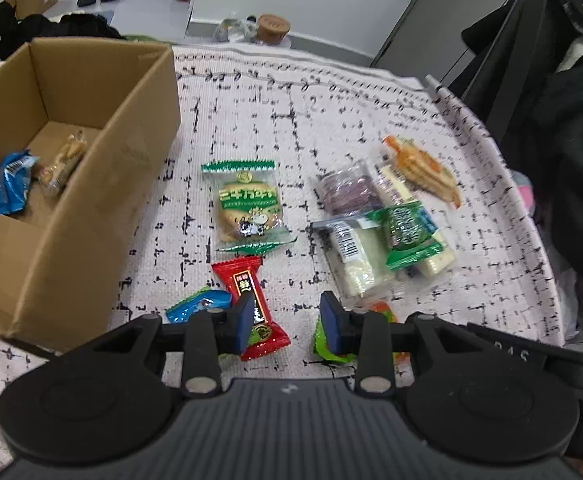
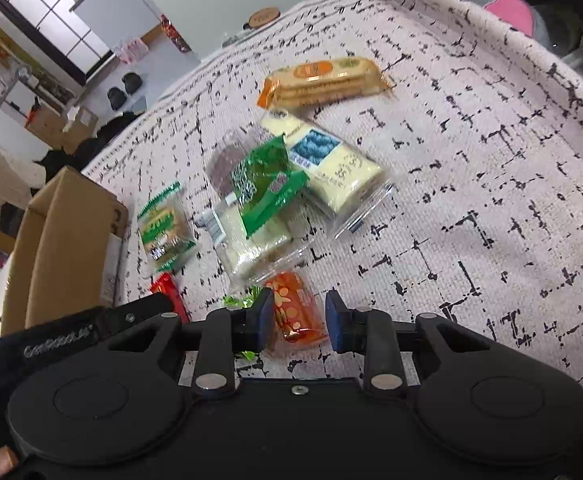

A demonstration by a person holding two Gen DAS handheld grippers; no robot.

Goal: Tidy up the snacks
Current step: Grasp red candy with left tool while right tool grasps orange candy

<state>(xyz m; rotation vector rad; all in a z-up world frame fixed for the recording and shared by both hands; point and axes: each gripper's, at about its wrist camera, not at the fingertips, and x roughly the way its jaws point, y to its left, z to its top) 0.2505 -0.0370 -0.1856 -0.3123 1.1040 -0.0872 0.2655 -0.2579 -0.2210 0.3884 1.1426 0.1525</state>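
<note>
My left gripper (image 1: 286, 322) is open and empty above the patterned tablecloth, with a red candy packet (image 1: 253, 304) beside its left finger and a green wrapper (image 1: 323, 342) under its right finger. A cardboard box (image 1: 103, 184) at the left holds a blue packet (image 1: 11, 186) and a tan cookie packet (image 1: 61, 162). A green cow biscuit packet (image 1: 247, 206) lies ahead. My right gripper (image 2: 298, 320) is open with an orange snack packet (image 2: 297, 312) between its fingers, not gripped. The pile of packets (image 2: 275, 196) lies just beyond.
An orange cracker pack (image 2: 325, 80) lies farther out on the cloth, also in the left wrist view (image 1: 423, 168). The cardboard box (image 2: 59, 240) stands at left. A dark coat on a chair (image 1: 551, 100) is past the table's right edge. A small blue wrapper (image 1: 199, 304) lies near the left finger.
</note>
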